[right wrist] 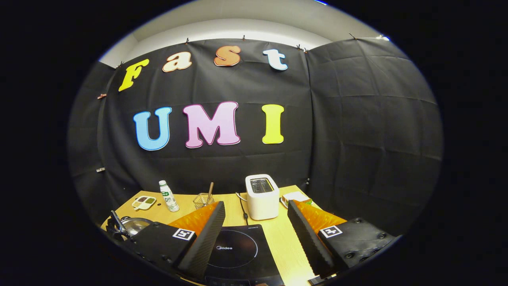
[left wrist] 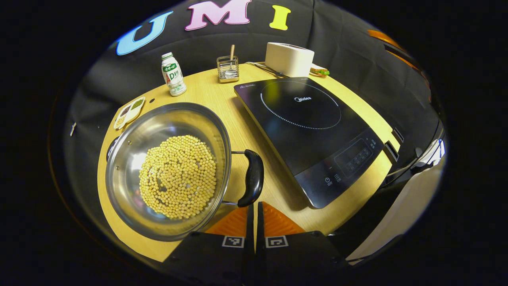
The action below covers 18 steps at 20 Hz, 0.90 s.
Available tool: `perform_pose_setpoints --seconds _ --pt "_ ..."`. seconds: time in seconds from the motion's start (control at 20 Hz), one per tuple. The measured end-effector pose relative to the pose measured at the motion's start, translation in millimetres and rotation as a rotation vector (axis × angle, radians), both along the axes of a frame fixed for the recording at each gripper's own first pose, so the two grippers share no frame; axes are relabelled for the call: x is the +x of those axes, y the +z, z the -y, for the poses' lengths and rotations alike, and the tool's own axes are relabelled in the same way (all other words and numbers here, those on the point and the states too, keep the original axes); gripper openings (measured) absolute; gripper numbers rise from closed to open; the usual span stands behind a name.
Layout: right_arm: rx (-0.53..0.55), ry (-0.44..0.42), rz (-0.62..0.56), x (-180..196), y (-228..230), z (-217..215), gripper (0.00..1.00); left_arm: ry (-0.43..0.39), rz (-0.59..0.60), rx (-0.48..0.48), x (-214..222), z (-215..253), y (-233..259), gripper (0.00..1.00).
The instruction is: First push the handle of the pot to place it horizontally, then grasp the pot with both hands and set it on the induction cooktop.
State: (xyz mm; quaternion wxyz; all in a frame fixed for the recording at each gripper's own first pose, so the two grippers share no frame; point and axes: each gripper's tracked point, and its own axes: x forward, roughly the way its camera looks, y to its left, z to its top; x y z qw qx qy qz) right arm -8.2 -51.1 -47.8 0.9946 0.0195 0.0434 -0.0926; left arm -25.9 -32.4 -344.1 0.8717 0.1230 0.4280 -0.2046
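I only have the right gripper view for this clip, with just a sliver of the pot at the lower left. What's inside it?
Observer: In the left gripper view, the pot holds a layer of small yellow beans.
Operator: Where is its handle?
Observer: A black handle sticks out on the side facing the induction cooktop.
Operator: What is the left gripper doing?
Observer: The left gripper has its fingers closed together, tips right at the handle's near end. I can't tell if they touch it.
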Motion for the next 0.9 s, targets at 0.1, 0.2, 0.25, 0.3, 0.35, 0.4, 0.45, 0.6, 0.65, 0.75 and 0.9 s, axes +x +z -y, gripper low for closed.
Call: perform_pose_setpoints --seconds 0.1,0.2,0.25,0.3,0.35,0.4,0.45,0.6,0.65,0.75,0.9 --pt "-0.004 -0.004 0.004 0.2 1.4 2.4 0.98 0.006 0.005 -0.008 4.8 1.8 0.5 0.05" --pt "-0.009 -0.006 0.006 -0.5 1.3 4.6 0.98 0.024 0.004 -0.002 10.9 1.2 -0.3 0.05" --pt "-0.009 -0.007 0.005 -0.4 0.9 5.9 0.98 0.037 0.004 -0.011 14.0 2.8 0.6 0.05" --pt "-0.007 -0.009 0.0 -1.4 0.1 7.9 0.98 0.044 0.007 -0.02 17.9 4.9 1.4 0.05" --pt "-0.007 -0.012 -0.001 -1.3 -0.3 8.8 0.98 0.05 0.011 -0.023 21.8 6.9 2.5 0.05" --pt "-0.008 -0.016 -0.001 -1.9 -0.5 11.0 0.98 0.055 0.017 -0.027 25.8 9.0 3.2 0.05" --pt "-0.008 -0.02 -0.002 -2.9 -0.7 12.6 0.98 0.061 0.023 -0.029 30.2 11.5 4.3 0.05" --pt "-0.007 -0.029 -0.007 -5.1 -1.8 16.4 0.98 0.088 0.035 -0.045 44.2 16.3 5.9 0.05" --pt "-0.007 -0.032 -0.008 -5.0 -2.3 17.7 0.98 0.101 0.039 -0.052 47.8 16.9 6.2 0.05" --pt "-0.009 -0.032 -0.01 -6.2 -2.4 17.9 0.98 0.126 0.047 -0.07 55.7 19.0 7.6 0.05" --pt "-0.013 -0.031 -0.012 -6.9 -3.2 18.1 0.98 0.143 0.053 -0.083 66.8 22.1 7.9 0.05"
